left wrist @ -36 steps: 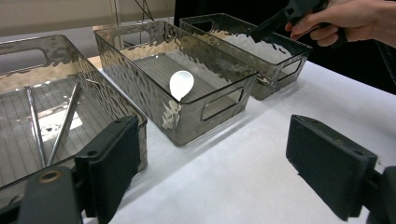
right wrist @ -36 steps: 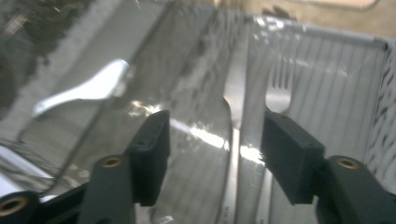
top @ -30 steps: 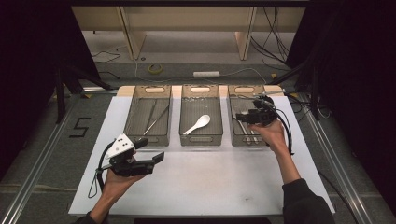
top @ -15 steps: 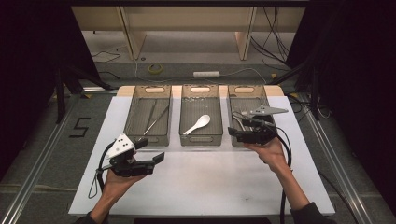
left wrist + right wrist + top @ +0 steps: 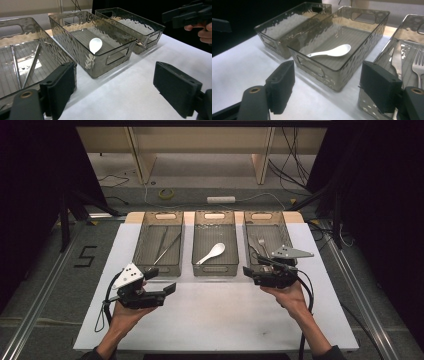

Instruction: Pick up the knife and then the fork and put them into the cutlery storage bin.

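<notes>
Three bins in a row on the table (image 5: 210,320): left bin (image 5: 145,260) holds chopsticks (image 5: 167,245), middle bin (image 5: 200,265) a spoon (image 5: 211,253), right bin (image 5: 250,227) forks (image 5: 260,245); both grippers sit before the bins

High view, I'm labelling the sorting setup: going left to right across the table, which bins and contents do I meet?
Left bin holding metal chopsticks → middle bin holding a white ceramic spoon → right bin holding forks.
</notes>
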`<control>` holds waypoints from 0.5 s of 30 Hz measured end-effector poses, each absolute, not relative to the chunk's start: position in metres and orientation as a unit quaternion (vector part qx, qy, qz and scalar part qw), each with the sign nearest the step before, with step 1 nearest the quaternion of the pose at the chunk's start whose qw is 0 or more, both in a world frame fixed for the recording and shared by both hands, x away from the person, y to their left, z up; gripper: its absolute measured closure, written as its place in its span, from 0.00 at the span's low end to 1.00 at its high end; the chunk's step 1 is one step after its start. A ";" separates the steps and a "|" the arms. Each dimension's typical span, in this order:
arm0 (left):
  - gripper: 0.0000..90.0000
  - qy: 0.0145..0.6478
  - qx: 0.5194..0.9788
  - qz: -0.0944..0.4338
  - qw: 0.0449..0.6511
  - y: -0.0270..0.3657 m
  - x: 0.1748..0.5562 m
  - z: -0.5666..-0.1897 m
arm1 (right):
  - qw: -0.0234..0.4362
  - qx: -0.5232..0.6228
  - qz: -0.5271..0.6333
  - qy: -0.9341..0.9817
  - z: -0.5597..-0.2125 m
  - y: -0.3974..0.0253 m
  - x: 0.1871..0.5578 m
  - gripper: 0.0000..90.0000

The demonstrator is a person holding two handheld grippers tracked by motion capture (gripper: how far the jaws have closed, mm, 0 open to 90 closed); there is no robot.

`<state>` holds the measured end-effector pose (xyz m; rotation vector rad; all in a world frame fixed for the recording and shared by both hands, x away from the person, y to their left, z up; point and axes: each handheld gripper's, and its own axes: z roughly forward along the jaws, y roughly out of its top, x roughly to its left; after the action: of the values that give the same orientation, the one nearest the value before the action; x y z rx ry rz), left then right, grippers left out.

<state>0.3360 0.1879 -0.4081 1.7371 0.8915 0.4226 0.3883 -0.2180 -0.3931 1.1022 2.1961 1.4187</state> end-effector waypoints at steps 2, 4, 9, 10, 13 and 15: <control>0.19 0.376 0.731 0.177 0.542 0.187 0.336 -0.408 | 0.154 0.384 0.501 0.760 -0.395 -0.220 0.383 0.32; 0.19 0.375 0.732 0.176 0.541 0.186 0.337 -0.408 | 0.152 0.385 0.512 0.753 -0.397 -0.223 0.378 0.31; 0.19 0.375 0.733 0.173 0.541 0.185 0.337 -0.408 | 0.152 0.383 0.524 0.745 -0.404 -0.227 0.367 0.31; 0.19 0.374 0.733 0.173 0.541 0.185 0.338 -0.408 | 0.150 0.384 0.527 0.743 -0.406 -0.228 0.365 0.30; 0.19 0.373 0.733 0.173 0.541 0.185 0.338 -0.408 | 0.149 0.381 0.530 0.743 -0.410 -0.229 0.359 0.28; 0.19 0.373 0.734 0.170 0.542 0.185 0.338 -0.408 | 0.153 0.377 0.529 0.745 -0.412 -0.230 0.355 0.27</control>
<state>0.3377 0.1854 -0.4081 1.7427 0.8870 0.4048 0.3546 -0.2302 -0.4116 1.0823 2.1363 1.5168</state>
